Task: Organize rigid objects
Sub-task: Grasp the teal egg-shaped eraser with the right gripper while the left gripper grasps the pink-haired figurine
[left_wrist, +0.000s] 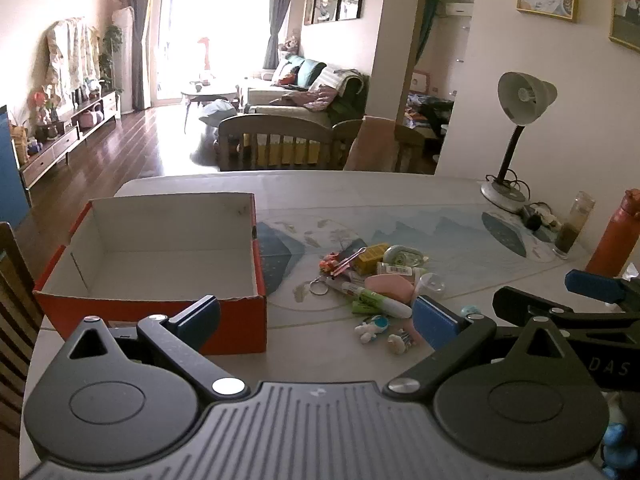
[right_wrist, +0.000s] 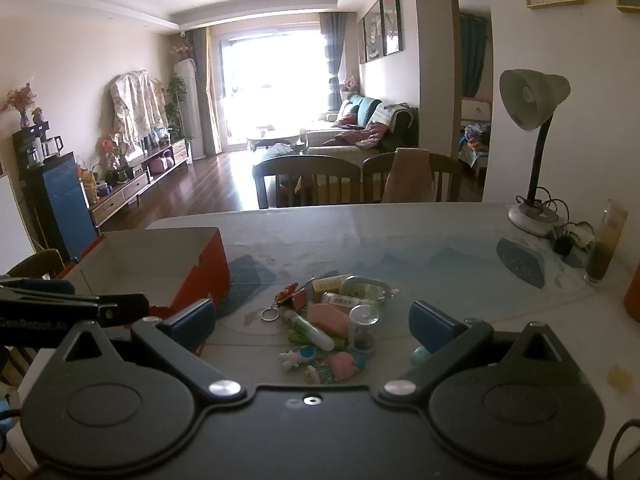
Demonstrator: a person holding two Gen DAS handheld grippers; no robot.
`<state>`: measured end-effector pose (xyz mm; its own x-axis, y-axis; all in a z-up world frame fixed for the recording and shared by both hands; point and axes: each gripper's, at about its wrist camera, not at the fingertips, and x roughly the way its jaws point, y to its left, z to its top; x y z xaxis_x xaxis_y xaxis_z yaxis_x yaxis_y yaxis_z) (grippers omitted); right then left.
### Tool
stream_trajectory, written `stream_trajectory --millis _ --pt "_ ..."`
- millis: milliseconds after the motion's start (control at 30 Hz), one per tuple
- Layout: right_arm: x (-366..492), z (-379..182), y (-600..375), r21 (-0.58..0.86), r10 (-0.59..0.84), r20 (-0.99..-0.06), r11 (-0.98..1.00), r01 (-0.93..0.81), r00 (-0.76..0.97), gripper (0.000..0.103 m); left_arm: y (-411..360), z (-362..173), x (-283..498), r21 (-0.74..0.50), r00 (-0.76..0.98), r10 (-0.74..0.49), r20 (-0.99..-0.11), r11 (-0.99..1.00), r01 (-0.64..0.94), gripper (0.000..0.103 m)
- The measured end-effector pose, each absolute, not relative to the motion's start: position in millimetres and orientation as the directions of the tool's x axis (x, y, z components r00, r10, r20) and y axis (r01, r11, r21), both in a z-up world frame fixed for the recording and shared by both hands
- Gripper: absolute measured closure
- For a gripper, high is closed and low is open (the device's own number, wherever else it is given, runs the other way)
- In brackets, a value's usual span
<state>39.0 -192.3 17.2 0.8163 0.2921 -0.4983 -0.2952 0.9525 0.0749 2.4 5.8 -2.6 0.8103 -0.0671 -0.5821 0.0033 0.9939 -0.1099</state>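
both claws are spread wide with nothing between their pads: the left claw [left_wrist: 316,314] hovers at the near edge of the surface [left_wrist: 360,192], the right claw [right_wrist: 312,322] beside it. the empty red box [left_wrist: 160,256] sits toward the left edge. the heap of small objects [right_wrist: 336,312] lies near the middle, right of the box and directly ahead of the right claw, so that hand looks nearer to it. the white marker [right_wrist: 310,328] on the heap's near side runs diagonally, far-left to near-right, so a grip would likely need to close across that axis.
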Motion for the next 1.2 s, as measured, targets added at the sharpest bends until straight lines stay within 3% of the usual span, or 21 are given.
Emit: stream_trajectory --millis 400,567,1200 --pt "48.1 8.2 -200.2 0.040 0.230 -0.512 0.969 -0.244 0.827 0.000 -1.3 -7.1 15.8 -0.125 0.801 -0.117 -0.587 0.991 0.053 0.000" --pt "71.2 -9.1 -217.1 0.008 0.219 -0.545 0.967 -0.256 0.810 0.000 -17.1 -21.2 40.2 -0.120 0.767 -0.129 -0.629 0.990 0.068 0.000" --pt "171.5 -93.8 -274.2 -0.037 0.250 -0.710 0.920 -0.390 0.658 0.014 -74.6 -87.7 131.9 -0.113 0.642 -0.113 -0.758 0.993 0.041 0.000"
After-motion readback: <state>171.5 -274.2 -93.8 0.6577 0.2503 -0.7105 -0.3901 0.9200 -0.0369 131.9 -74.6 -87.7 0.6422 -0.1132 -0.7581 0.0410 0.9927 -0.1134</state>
